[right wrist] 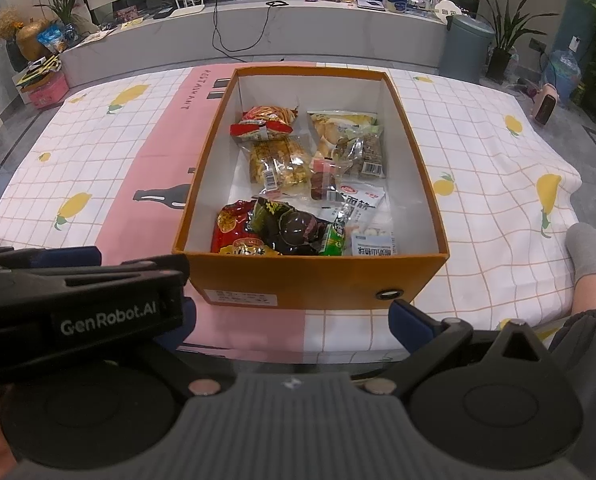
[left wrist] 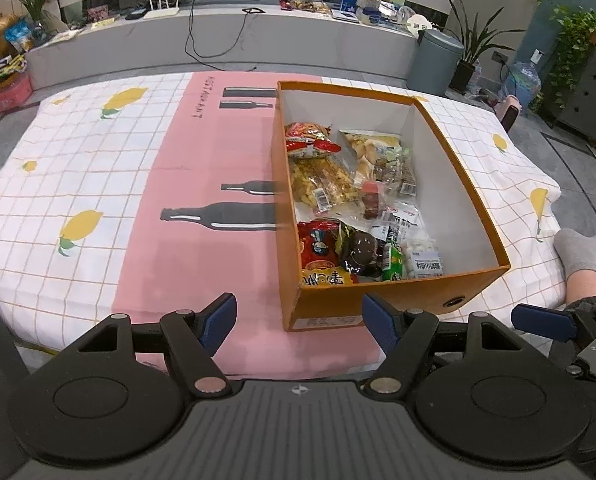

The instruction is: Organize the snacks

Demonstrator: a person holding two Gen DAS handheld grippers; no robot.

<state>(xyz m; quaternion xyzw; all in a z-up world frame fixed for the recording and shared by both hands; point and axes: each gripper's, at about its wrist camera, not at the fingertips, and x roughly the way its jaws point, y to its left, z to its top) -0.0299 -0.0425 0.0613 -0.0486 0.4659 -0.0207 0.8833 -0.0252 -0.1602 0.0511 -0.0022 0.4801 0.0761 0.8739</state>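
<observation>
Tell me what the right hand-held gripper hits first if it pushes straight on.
Probably the orange box's near wall: it stands right ahead of the open right hand-held gripper, nothing between them. Depth is unclear.

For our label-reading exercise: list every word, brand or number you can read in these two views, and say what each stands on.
"GenRobot.AI": on the left gripper, seen from the right wrist view.
"RESTAURANT": likely, on the tablecloth pink strip; partly blurred.
Snack packets in the orange box: Chinese print, too small to read.
Box label: blurred.
</observation>
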